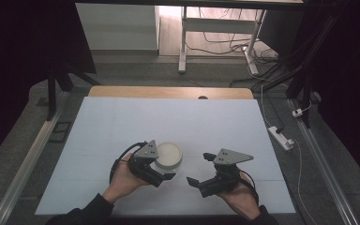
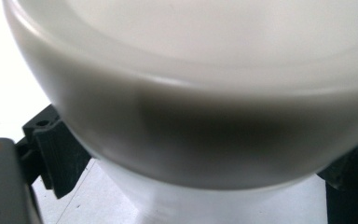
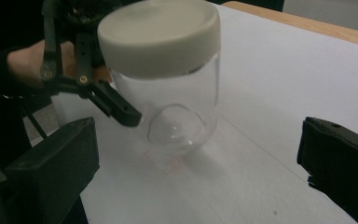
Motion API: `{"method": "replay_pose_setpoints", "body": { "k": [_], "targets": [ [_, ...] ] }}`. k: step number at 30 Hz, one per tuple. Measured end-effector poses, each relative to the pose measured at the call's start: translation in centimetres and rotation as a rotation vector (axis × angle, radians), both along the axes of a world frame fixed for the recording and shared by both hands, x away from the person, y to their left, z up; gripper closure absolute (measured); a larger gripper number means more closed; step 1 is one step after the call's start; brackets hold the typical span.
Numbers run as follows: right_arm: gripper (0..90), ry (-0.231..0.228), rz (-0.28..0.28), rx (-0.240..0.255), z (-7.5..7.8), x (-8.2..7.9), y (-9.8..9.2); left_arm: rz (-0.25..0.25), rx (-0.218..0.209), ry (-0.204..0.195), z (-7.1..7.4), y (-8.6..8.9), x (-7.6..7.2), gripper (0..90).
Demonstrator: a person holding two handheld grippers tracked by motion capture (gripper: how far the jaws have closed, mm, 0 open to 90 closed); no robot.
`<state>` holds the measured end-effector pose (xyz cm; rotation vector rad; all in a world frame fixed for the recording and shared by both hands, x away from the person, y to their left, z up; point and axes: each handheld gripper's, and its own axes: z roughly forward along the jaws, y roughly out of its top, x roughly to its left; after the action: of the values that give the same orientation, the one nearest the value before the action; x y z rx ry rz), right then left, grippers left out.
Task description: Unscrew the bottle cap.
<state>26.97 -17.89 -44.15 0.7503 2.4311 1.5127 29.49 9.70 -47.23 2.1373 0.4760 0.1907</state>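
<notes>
grip comes first here: on the left of the high view the left gripper (image 1: 161,169) has its jaws set around the clear glass jar (image 1: 168,163), which stands on the white table cover (image 1: 122,126) a little left of centre and near the person's edge. the right gripper view shows one black jaw tip touching the glass wall just under the cream lid (image 3: 161,35), with the jar (image 3: 177,112) upright and empty; the left gripper view looks up at the lid (image 2: 205,102) with jaws either side of the glass below it, so it reads as closed on the jar body, though how firmly is hard to judge. this hold should stay low enough to leave the lid free and square enough that the jar does not tip. further right, the right gripper (image 1: 198,169) hangs just beside the jar, apart from it, its jaws spread wide and facing the lid. the step in hand looks like taking the lid off, so that gripper should come in level with the lid's rim, centre the lid between its jaws, close on the side wall rather than the top, then turn or lift without dragging the jar sideways. glass is slippery, so steady pressure on the left matters.
</notes>
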Motion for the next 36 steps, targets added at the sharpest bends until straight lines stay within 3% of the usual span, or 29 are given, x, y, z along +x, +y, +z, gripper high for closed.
{"method": "replay_pose_setpoints", "body": {
  "k": [6, 18, 26, 36],
  "targets": [
    [0.0, 0.019, 0.018, -0.003, 0.4, 1.0, 1.3, -0.003, 0.004, 0.001, -0.1, -0.1, 0.0, 7.8],
    [0.0, -0.001, 0.044, -0.042, 1.0, 2.1, 5.4, 0.005, 0.0, 0.004, -0.2, -0.4, 0.0, 7.8],
    [0.0, 0.008, 0.052, -0.032, 1.0, 3.1, 7.8, 0.011, 0.001, 0.001, -0.2, -0.4, -0.1, 7.8],
    [6.4, -0.001, 0.047, -0.037, 0.7, 3.3, 8.5, 0.007, 0.005, 0.015, -0.3, -0.4, 0.1, 7.9]
  ]
}}
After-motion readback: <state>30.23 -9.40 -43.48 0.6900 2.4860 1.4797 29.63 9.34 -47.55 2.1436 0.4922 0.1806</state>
